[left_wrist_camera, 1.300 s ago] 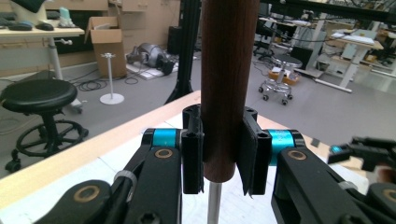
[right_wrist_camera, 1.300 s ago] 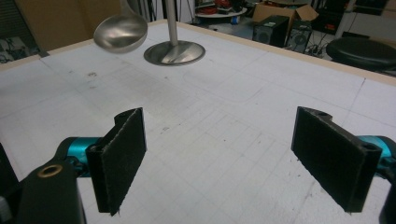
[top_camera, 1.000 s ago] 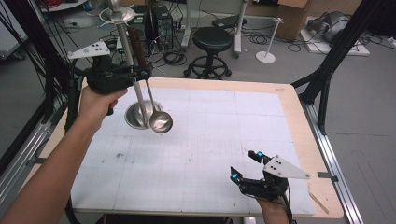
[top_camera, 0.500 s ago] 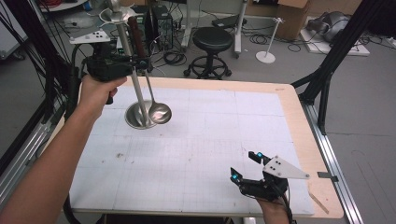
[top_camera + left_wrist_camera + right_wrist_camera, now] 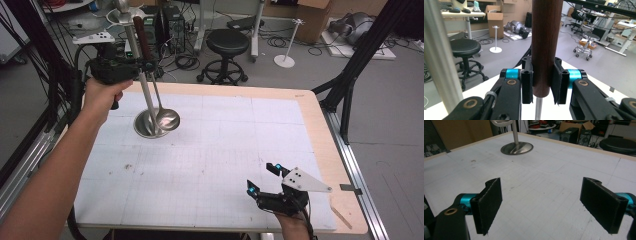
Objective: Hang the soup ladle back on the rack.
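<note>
A ladle with a dark wooden handle point(image 5: 141, 37) and a steel bowl point(image 5: 167, 119) hangs upright in my left gripper point(image 5: 146, 65), which is shut on the handle. In the left gripper view the pads point(image 5: 527, 85) press both sides of the wooden handle point(image 5: 546, 45), with the thin steel shaft point(image 5: 538, 110) below. The ladle's bowl hovers over the round base point(image 5: 144, 126) of a steel stand, whose pole point(image 5: 136, 55) rises beside the handle. My right gripper point(image 5: 262, 179) rests open near the table's front right, nothing between its pads point(image 5: 487, 202).
The white gridded table point(image 5: 225, 150) has a wooden rim. Behind it stand a black stool point(image 5: 227, 45), a small white floor stand point(image 5: 286, 47) and cables on the floor. The steel stand's base point(image 5: 517, 148) lies far ahead of the right gripper.
My left gripper has carried the ladle a little toward the table's far side, so the bowl now hangs over the stand's base. The right gripper has stayed put.
</note>
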